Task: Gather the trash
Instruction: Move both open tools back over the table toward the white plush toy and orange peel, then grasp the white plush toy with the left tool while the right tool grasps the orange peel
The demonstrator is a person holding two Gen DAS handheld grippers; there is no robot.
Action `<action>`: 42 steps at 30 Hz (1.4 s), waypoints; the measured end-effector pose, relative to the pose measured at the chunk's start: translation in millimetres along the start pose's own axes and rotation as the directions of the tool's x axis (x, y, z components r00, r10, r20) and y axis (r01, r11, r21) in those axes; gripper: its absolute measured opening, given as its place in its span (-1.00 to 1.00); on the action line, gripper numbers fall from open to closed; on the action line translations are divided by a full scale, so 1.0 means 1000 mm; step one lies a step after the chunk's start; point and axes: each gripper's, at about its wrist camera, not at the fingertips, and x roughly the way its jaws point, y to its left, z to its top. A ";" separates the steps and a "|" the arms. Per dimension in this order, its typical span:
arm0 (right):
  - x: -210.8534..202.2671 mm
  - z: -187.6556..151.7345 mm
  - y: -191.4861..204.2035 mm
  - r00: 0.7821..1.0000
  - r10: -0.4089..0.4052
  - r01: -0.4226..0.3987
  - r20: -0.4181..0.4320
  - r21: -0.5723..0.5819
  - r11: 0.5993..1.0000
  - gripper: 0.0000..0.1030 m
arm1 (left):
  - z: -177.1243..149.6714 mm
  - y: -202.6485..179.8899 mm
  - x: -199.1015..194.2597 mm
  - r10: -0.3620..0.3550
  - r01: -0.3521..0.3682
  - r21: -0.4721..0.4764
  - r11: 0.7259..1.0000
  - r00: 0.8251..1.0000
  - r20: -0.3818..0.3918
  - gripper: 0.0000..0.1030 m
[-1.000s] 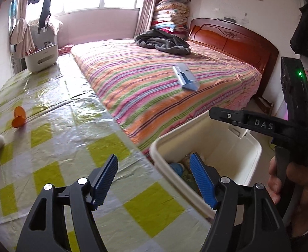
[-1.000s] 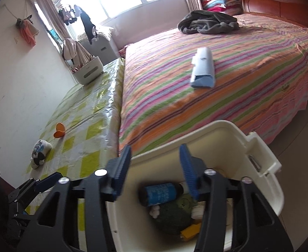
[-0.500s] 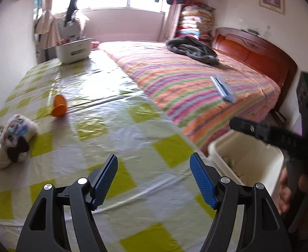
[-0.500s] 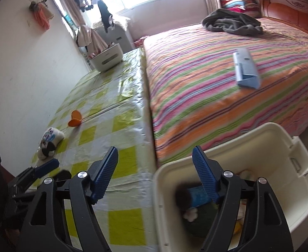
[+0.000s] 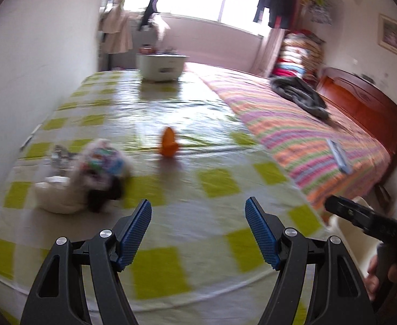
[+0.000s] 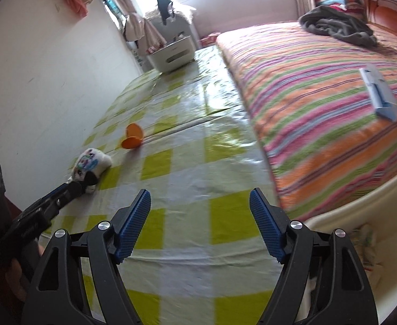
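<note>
A: On the checkered cloth [image 6: 187,178], what's sitting there?
B: One orange cup [image 6: 132,137], one blurry plush [image 5: 90,178]. Bin [image 6: 360,211] is getting cropped. Left gripper [image 5: 198,233], right gripper [image 6: 200,224]: both gaping, empty.

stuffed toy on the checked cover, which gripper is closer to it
Left. In the right wrist view the left gripper has its tips right by the stuffed toy, not touching. The right gripper hangs open farther off, over the checked cover.

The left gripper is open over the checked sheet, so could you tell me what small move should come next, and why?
Probably ease the left gripper forward and leftward toward the soft toy. Its fingers are empty, and that toy lies nearer than the orange piece on the checked sheet.
</note>
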 end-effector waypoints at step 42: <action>0.174 0.088 0.133 0.992 -0.023 -0.005 -0.125 -0.215 0.976 0.45 | 0.042 0.119 0.061 -0.021 0.004 -0.164 0.986 0.995 -0.100 0.35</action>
